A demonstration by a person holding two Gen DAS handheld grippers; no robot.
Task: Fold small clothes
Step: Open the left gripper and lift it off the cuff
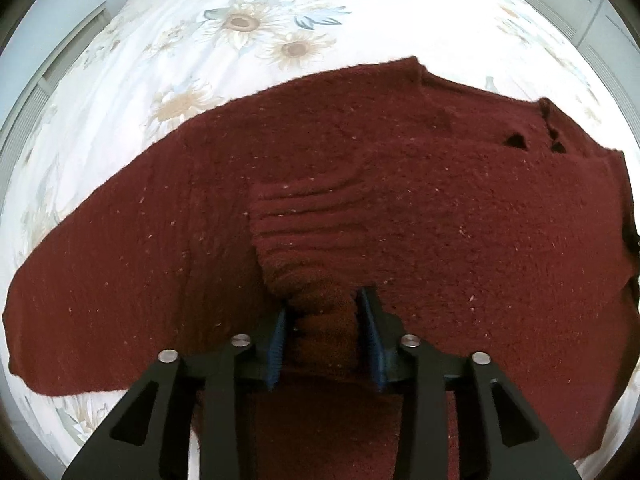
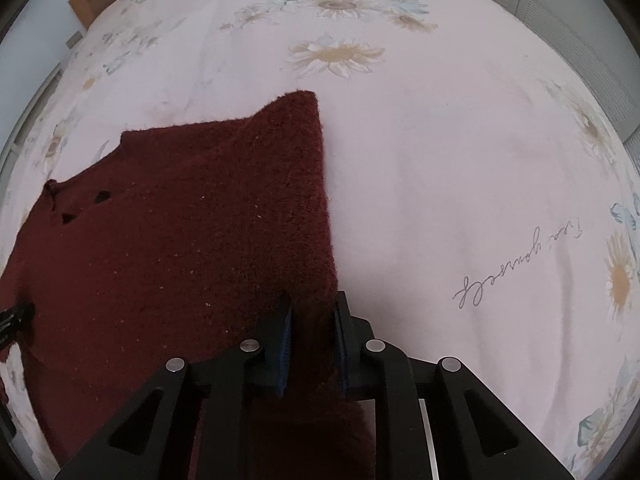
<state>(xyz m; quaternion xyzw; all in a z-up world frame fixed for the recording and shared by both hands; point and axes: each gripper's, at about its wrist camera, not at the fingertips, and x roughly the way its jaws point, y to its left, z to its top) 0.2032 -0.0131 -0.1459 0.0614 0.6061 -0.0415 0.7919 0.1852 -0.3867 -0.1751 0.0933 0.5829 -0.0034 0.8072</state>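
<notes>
A dark red knit sweater point(image 1: 400, 184) lies spread on the bed. In the left wrist view a sleeve is folded over the body, and its ribbed cuff point(image 1: 304, 220) runs back between the blue pads of my left gripper point(image 1: 324, 300). The cuff sits bunched between the pads with narrow gaps beside it, so the jaws stand slightly open around it. In the right wrist view my right gripper point(image 2: 314, 300) is shut on the sweater point(image 2: 180, 240) at its right side edge, with fabric filling the gap between the pads. The neck opening point(image 2: 80, 208) lies to the left.
The sweater rests on a white bedsheet point(image 2: 440, 160) printed with sunflowers and a line of script point(image 2: 516, 268). Pale cabinet fronts point(image 1: 580, 12) stand beyond the bed. A black part point(image 2: 16, 316), probably the other gripper, shows at the left edge of the right wrist view.
</notes>
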